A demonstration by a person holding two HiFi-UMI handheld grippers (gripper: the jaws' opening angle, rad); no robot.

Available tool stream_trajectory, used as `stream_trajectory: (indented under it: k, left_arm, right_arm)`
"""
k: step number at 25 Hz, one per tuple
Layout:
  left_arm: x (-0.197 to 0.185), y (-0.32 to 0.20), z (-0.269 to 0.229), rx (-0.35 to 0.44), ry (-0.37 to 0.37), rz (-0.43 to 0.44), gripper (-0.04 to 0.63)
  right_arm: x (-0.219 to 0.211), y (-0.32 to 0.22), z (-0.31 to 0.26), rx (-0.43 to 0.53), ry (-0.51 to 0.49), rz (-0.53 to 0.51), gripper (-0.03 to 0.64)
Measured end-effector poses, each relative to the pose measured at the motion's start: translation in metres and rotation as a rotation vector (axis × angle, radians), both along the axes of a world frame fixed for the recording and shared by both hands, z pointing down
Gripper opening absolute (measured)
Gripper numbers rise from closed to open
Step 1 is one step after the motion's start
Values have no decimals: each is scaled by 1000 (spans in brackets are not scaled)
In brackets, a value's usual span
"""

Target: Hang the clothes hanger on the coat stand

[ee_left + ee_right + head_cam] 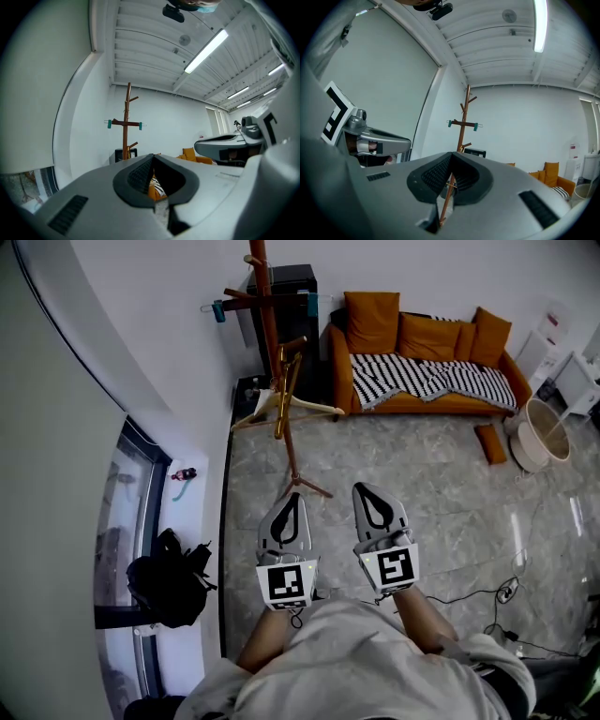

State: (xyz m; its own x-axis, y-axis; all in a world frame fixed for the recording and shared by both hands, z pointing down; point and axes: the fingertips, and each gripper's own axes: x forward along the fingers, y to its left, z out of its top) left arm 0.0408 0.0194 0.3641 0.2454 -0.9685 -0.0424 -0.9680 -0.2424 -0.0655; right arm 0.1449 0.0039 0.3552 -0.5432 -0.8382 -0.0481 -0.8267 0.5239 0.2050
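The wooden coat stand (270, 352) rises on the floor ahead of me, near the white wall. A crossbar with teal ends (267, 298) sits high on it. A pale wooden clothes hanger (281, 407) hangs from a lower peg by its gold hook. My left gripper (292, 496) and right gripper (367, 487) are side by side in front of my body, short of the stand's feet. Both are shut and hold nothing. The stand (125, 126) shows beyond the left gripper (153, 156) in its own view, and likewise the stand (463, 122) beyond the right gripper (452, 153).
An orange sofa (422, 362) with a striped blanket stands at the back right, a black cabinet (286, 296) behind the stand. A black bag (169, 582) lies by the window at left. A round basket (542, 432) and floor cables (506, 592) are at right.
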Motion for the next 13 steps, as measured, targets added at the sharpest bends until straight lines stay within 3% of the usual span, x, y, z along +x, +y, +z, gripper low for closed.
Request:
stream_trajectory:
  k: [13]
  left_arm:
    - [-10, -1, 4, -7, -6, 5, 11]
  right_arm:
    - [-13, -1, 4, 11, -4, -7, 5]
